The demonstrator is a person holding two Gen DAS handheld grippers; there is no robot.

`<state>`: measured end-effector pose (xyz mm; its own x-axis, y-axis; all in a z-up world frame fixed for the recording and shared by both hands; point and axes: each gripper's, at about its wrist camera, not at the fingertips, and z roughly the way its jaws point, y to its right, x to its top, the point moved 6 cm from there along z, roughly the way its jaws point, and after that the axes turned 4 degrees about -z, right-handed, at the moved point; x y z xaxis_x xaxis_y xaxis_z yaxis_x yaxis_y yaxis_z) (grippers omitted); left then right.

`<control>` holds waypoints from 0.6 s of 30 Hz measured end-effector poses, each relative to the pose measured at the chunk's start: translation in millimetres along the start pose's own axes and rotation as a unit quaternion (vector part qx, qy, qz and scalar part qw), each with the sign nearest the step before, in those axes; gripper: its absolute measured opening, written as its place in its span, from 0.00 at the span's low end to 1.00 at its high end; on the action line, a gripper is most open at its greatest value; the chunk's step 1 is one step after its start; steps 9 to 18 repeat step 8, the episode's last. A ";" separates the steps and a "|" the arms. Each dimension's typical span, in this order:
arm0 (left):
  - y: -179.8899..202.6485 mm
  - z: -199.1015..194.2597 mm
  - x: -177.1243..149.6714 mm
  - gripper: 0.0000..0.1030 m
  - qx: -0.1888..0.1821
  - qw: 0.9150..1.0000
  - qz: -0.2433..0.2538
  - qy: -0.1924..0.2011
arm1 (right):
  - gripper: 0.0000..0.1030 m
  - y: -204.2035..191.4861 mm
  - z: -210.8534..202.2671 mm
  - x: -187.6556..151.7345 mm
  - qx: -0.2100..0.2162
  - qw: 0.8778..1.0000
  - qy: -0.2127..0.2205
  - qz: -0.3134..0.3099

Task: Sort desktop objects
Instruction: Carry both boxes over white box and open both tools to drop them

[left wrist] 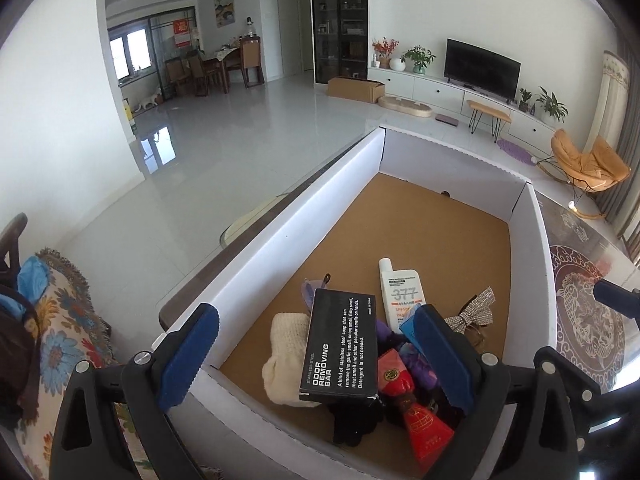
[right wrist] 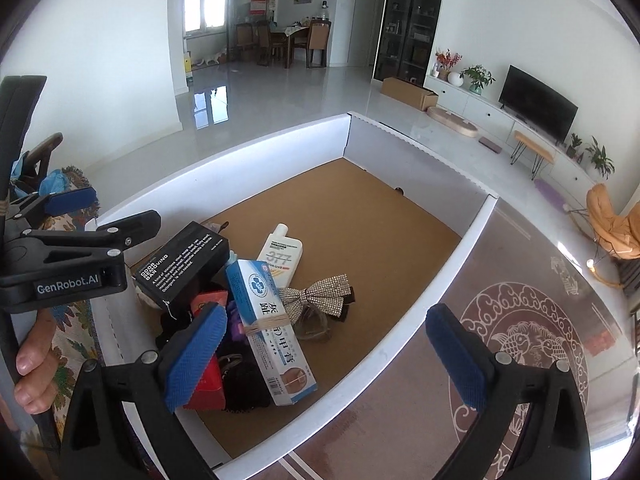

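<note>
A white box with a cork floor (left wrist: 280, 248) (right wrist: 224, 176) holds a pile at its near end. On top lies a black "Odor Removing Bar" box (left wrist: 340, 344) (right wrist: 182, 264). Around it are a white knitted piece (left wrist: 286, 356), a white sunscreen bottle (left wrist: 400, 296) (right wrist: 280, 256), a rhinestone bow (left wrist: 476, 312) (right wrist: 316, 294), a red tube (left wrist: 416, 412) and a white-and-blue carton (right wrist: 272, 332). My left gripper (left wrist: 316, 356) (right wrist: 108, 216) hangs open above the black box, its pads clear of it. My right gripper (right wrist: 326, 356) is open over the carton and the box's right wall, holding nothing.
The box stands on a table with a patterned top (right wrist: 520, 320) (left wrist: 588, 320) to its right. A floral throw (left wrist: 60, 340) lies to the left, and a person's hand (right wrist: 32, 364) grips the left tool. The far half of the cork floor (right wrist: 360, 208) is bare.
</note>
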<state>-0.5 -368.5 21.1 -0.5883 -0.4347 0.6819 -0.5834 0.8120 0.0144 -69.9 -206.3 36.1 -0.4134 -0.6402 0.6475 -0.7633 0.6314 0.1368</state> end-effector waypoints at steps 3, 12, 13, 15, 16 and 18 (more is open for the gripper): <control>5.9 0.0 -1.2 0.96 -0.008 1.000 0.007 -0.006 | 0.97 0.9 0.7 0.4 0.006 1.000 -0.002 0.005; 13.9 0.3 -6.1 0.97 -0.020 1.000 0.003 -0.006 | 0.97 4.2 3.8 0.5 0.011 1.000 -0.009 0.016; 13.9 0.3 -6.1 0.97 -0.020 1.000 0.003 -0.006 | 0.97 4.2 3.8 0.5 0.011 1.000 -0.009 0.016; 13.9 0.3 -6.1 0.97 -0.020 1.000 0.003 -0.006 | 0.97 4.2 3.8 0.5 0.011 1.000 -0.009 0.016; 13.9 0.3 -6.1 0.97 -0.020 1.000 0.003 -0.006 | 0.97 4.2 3.8 0.5 0.011 1.000 -0.009 0.016; 13.9 0.3 -6.1 0.97 -0.020 1.000 0.003 -0.006 | 0.97 4.2 3.8 0.5 0.011 1.000 -0.009 0.016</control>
